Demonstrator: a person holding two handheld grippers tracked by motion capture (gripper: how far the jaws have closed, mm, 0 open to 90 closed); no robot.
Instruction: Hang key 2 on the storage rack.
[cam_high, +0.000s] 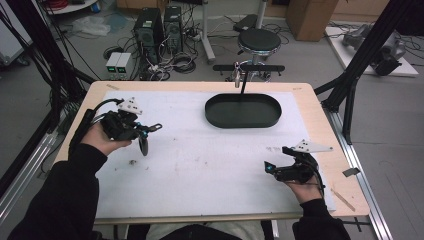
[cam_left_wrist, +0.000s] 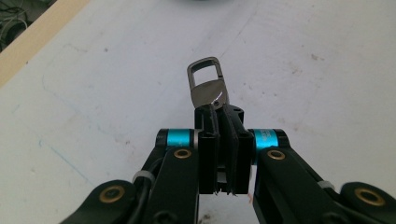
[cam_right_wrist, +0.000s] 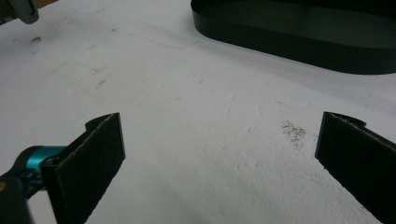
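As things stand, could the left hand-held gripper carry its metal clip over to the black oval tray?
Probably yes. The left hand-held gripper is shut on the metal clip, and the white mat between it and the black oval tray lies bare; the right hand-held gripper sits off to the side.

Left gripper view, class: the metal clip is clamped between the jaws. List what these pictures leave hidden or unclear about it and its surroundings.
- Metal clip: its lower end is hidden between the left gripper pads in the left gripper view.
- The same clip in the high view: too small and dark to show its shape.
- Black tray: cut off by the top edge in the right gripper view.
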